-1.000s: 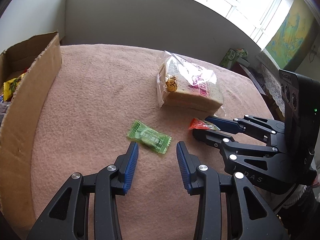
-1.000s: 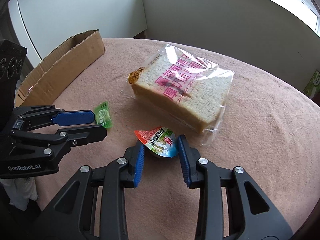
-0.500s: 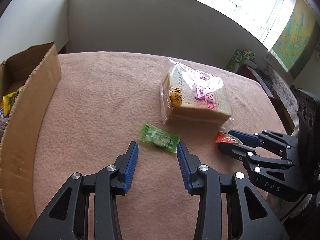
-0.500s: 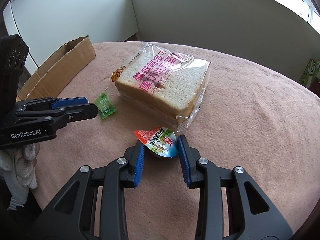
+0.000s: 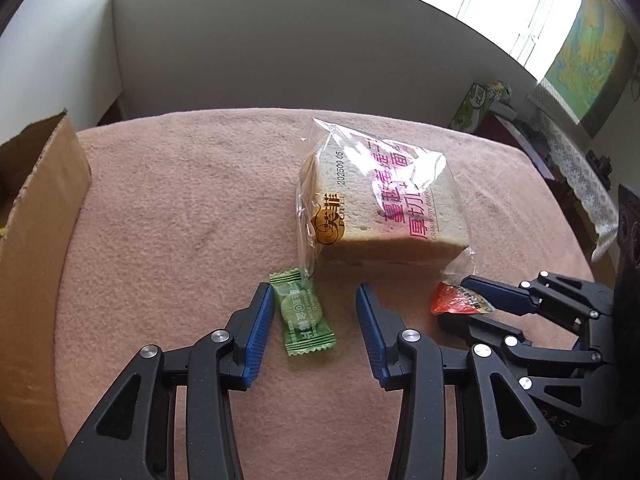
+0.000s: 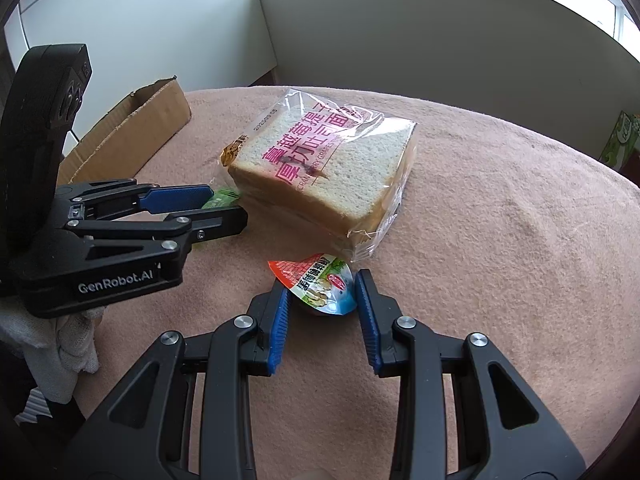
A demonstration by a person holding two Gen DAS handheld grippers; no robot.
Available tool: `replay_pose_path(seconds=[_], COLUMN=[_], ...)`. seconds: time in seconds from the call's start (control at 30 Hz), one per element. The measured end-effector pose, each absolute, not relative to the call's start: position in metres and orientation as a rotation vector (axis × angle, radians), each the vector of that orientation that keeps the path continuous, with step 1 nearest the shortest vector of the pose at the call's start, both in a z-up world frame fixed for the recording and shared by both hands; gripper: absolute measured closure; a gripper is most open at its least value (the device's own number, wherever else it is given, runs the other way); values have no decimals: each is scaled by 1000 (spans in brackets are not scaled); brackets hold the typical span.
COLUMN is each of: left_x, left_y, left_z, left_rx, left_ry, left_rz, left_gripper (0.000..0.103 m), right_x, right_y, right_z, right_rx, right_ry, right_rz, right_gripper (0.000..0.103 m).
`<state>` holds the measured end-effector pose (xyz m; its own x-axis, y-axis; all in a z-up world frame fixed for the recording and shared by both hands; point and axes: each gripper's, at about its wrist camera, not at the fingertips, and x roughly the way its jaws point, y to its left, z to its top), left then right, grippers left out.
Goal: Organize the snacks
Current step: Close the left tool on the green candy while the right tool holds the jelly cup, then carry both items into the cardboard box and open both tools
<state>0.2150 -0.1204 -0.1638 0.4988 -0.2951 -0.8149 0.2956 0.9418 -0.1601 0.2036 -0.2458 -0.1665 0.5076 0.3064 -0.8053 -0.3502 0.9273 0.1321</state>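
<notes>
A green wrapped candy (image 5: 302, 312) lies on the pink tablecloth (image 5: 180, 208) between the open fingers of my left gripper (image 5: 316, 300), nearer the left finger. A small jelly cup with a red and blue lid (image 6: 320, 283) sits between the fingers of my right gripper (image 6: 320, 292), which close on its sides. It shows in the left wrist view (image 5: 458, 300) too, in the right gripper (image 5: 464, 304). A bagged loaf of sliced bread (image 5: 384, 208) lies just beyond both. In the right wrist view the left gripper (image 6: 224, 206) straddles the candy (image 6: 222, 197) beside the bread (image 6: 320, 172).
An open cardboard box (image 5: 36, 248) stands along the table's left edge, also in the right wrist view (image 6: 128, 136). A green carton (image 5: 480, 104) sits beyond the far right corner. A white cloth (image 6: 68, 344) hangs at the near left edge.
My left gripper moved forward so the green candy now lies between its fingers and turned lengthwise. The right gripper stayed on the jelly cup and both came closer to the bread.
</notes>
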Motion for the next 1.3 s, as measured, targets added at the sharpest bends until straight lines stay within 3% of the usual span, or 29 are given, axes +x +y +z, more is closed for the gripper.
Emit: replay_pose_path(seconds=[0.2, 0.4, 0.93, 1.3], left_x=[208, 206, 149, 108], left_y=[-135, -127, -63, -22], left_z=[-167, -169, -157, -118], left_rx=[107, 120, -28, -111], left_ry=[950, 938, 931, 830], left_rz=[-327, -311, -324, -317], left_gripper=[64, 82, 84, 84], right_x=[203, 202, 158, 137], right_y=[-246, -237, -244, -213], right_z=[-166, -167, -157, -113], right_rx=[-58, -113, 63, 34], right_ry=[956, 951, 952, 868], right_rz=[388, 362, 324, 349], right_gripper=[70, 70, 71, 71])
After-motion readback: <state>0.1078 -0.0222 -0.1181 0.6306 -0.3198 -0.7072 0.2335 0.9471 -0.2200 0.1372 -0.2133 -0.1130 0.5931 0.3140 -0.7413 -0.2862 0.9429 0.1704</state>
